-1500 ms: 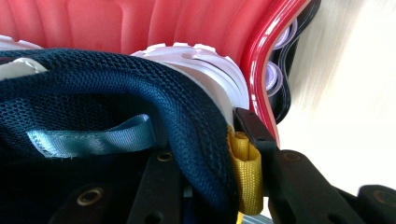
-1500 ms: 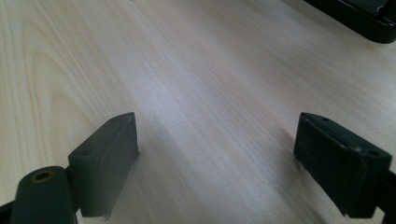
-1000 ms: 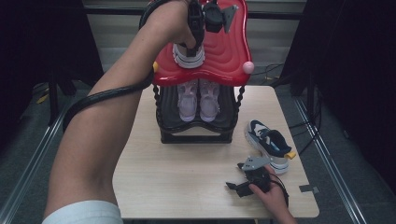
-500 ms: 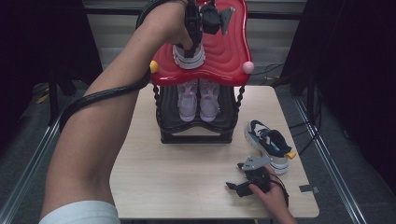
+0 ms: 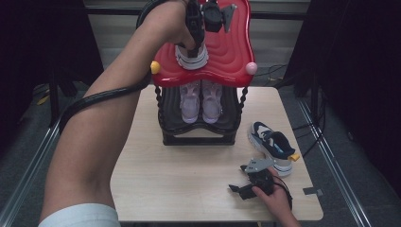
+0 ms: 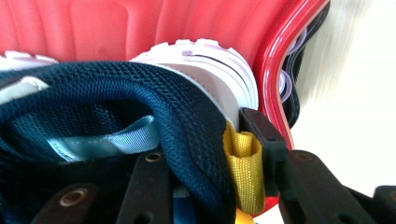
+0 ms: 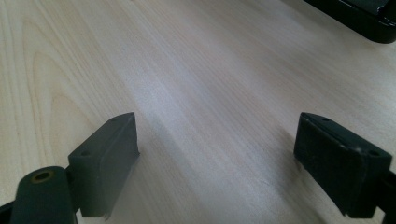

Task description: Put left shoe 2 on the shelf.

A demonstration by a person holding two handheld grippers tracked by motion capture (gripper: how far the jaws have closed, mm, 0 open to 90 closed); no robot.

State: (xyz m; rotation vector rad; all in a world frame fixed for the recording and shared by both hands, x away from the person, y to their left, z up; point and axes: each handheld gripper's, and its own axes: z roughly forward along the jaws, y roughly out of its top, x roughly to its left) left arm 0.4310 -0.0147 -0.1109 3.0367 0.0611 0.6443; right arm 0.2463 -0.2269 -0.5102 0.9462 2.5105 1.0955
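Observation:
A navy and white shoe (image 5: 191, 56) rests on the red top shelf (image 5: 227, 52) of a shoe rack. My left gripper (image 5: 193, 43) reaches down onto its heel from above. In the left gripper view the navy mesh heel collar (image 6: 116, 93) and its yellow pull tab (image 6: 243, 168) sit between the jaws of my left gripper (image 6: 201, 144). One jaw is inside the shoe and the other lies against the tab. The jaws have just been opening, with the heel still between them and touching both. My right gripper (image 5: 236, 190) lies on the table, open (image 7: 219, 154), holding nothing.
The matching navy shoe (image 5: 272, 144) lies on the table (image 5: 179, 179) right of the rack, close to the right hand. A pale lilac pair (image 5: 201, 99) stands on the black lower shelf (image 5: 198, 139). Bare wood (image 7: 187, 70) lies ahead of the right jaws.
The left forearm has shifted slightly, uncovering the yellow knob at the red shelf's left corner. The shoe and the right gripper have kept still.

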